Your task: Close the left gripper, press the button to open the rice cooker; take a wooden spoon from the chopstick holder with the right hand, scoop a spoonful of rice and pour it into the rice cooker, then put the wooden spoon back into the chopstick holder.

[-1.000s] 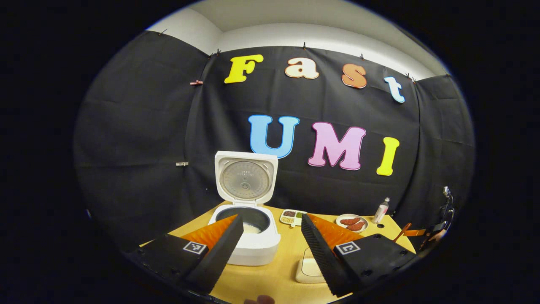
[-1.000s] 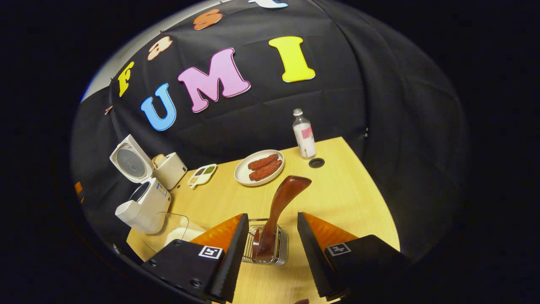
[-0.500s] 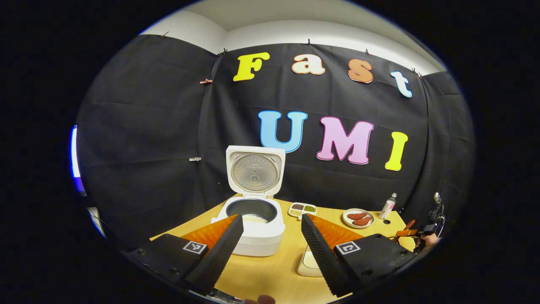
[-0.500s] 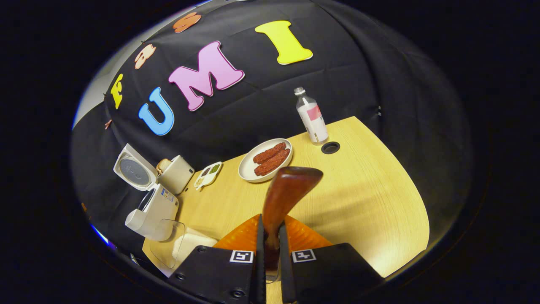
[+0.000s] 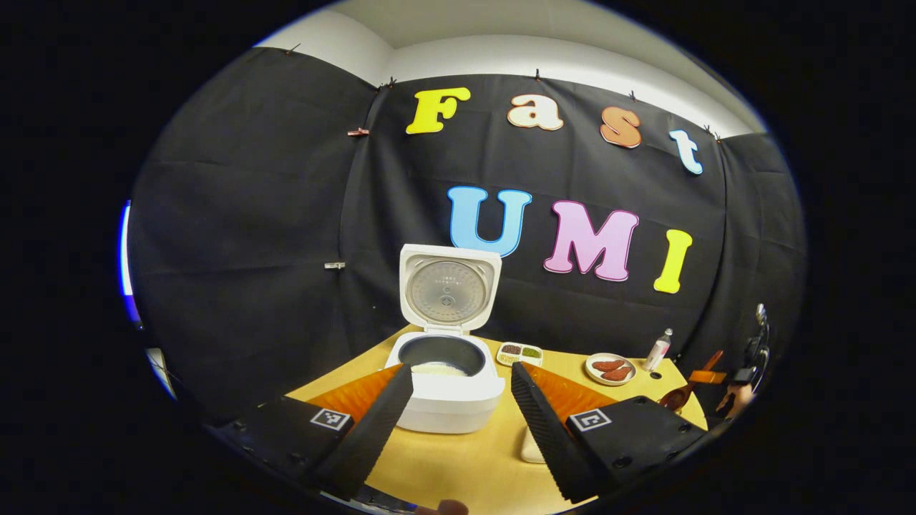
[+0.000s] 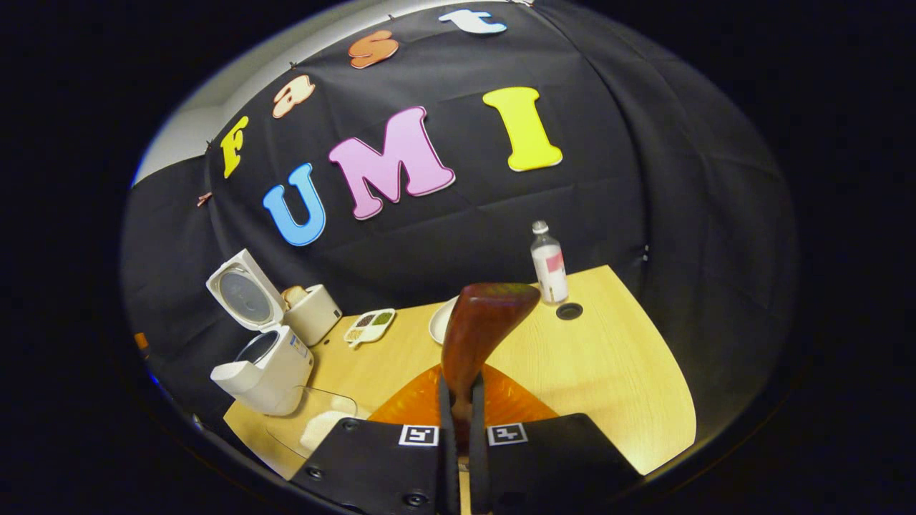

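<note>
My right gripper (image 6: 458, 418) is clamped on the wooden spoon (image 6: 481, 325) (left jaws apart, idle), rice cooker (image 5: 447, 372) lid up, so next I scoop from the rice dish (image 6: 318, 428).

The white rice cooker (image 5: 449, 386) stands near the back left of the light wooden bench (image 6: 608, 357), its lid upright against the black cloth wall, leaving the pot mouth open from above and from the front. A beige toaster (image 6: 313, 313) stands just behind the cooker, closing that side. A clear glass container of rice (image 6: 315, 428) sits at the front edge, just right of the cooker. A small divided dish (image 6: 369, 325), a white plate (image 5: 609, 368) and a clear plastic bottle (image 6: 549, 262) line the back. The bench surface right of the bottle and forward of the plate lies bare. The left tool (image 5: 458, 418) stands open before the cooker. The right tool (image 6: 458, 458), clamped on a dark wooden spoon (image 6: 479, 336), hangs above mid-bench.
</note>
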{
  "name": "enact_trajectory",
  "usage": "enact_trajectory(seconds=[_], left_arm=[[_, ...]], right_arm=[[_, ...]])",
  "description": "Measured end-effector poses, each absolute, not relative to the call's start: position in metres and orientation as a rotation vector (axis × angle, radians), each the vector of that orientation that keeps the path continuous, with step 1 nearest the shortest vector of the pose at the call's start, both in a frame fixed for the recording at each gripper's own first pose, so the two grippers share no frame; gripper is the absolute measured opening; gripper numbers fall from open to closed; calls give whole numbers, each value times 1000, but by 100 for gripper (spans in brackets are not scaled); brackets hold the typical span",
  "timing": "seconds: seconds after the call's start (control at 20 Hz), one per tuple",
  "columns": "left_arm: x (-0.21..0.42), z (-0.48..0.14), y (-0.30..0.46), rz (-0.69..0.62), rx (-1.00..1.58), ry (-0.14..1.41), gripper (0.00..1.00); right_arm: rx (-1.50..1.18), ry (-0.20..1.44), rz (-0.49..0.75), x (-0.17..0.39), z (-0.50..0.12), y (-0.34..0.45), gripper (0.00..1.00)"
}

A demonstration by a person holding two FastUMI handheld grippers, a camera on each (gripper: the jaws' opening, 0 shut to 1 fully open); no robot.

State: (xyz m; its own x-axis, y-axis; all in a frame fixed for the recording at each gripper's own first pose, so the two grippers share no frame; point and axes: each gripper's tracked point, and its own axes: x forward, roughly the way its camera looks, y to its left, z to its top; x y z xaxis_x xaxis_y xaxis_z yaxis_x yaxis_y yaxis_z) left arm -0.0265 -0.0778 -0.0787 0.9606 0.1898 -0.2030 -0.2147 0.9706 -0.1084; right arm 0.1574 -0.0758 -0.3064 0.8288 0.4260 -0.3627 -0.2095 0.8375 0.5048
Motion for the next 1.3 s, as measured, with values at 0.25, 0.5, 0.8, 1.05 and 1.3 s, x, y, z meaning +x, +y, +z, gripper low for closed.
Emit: enact_trajectory(seconds=[0.25,0.5,0.8,1.05,1.3], left_arm=[[-21,-78,-37,150,-107,184,95],[-15,-84,0,125,-105,181,95],[-12,-102,16,95,-135,204,95],[-14,-115,32,109,-168,218,95],[-15,-125,50,128,-146,233,95]], right_arm=[[362,393,346,133,-235,-3,10],[194,394,364,111,-241,91,10],[-13,465,335,97,-319,147,10],[-158,485,308,109,-363,160,10],[31,514,261,117,-374,184,14]])
